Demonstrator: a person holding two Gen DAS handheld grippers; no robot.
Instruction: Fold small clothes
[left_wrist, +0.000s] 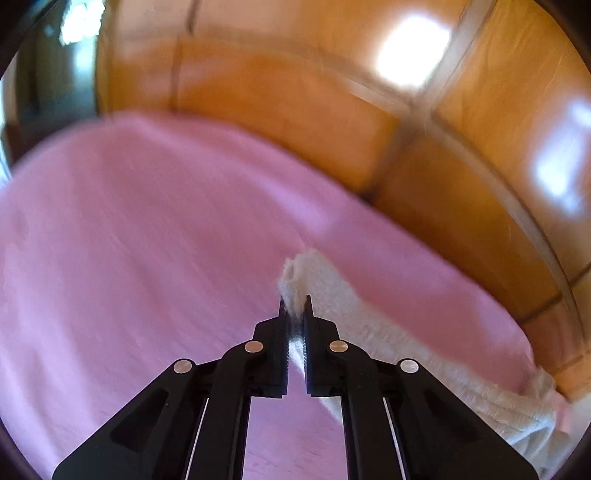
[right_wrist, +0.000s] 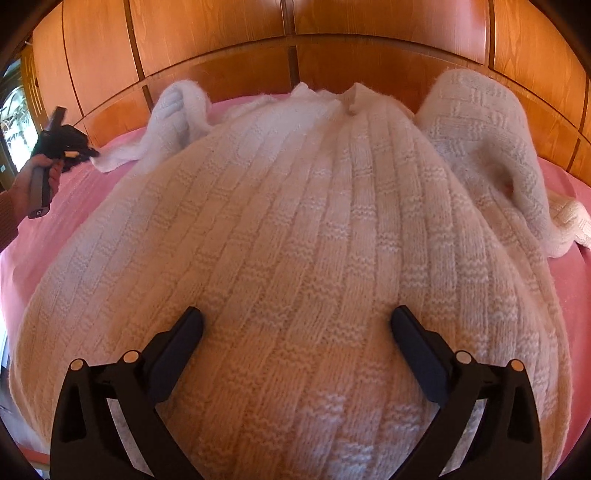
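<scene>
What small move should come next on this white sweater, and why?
Probably draw the left gripper, shut on the sleeve cuff, inward across the knitted sweater. The sleeve lies stretched out over the pink sheet, while the right gripper hovers open.

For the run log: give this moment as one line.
left gripper: shut on sleeve | right gripper: open over sweater

Left wrist view: heavy motion blur across the pink bedcover (left_wrist: 147, 240) and wooden panelling (left_wrist: 280, 96); only the left gripper (left_wrist: 295, 306) stays sharp. Blown-out glare patches on the wood — upper right. Right wrist view: sharp, warm, evenly bright; daylight enters at far left. Both show fisheye bending and dark corner vignetting.
</scene>
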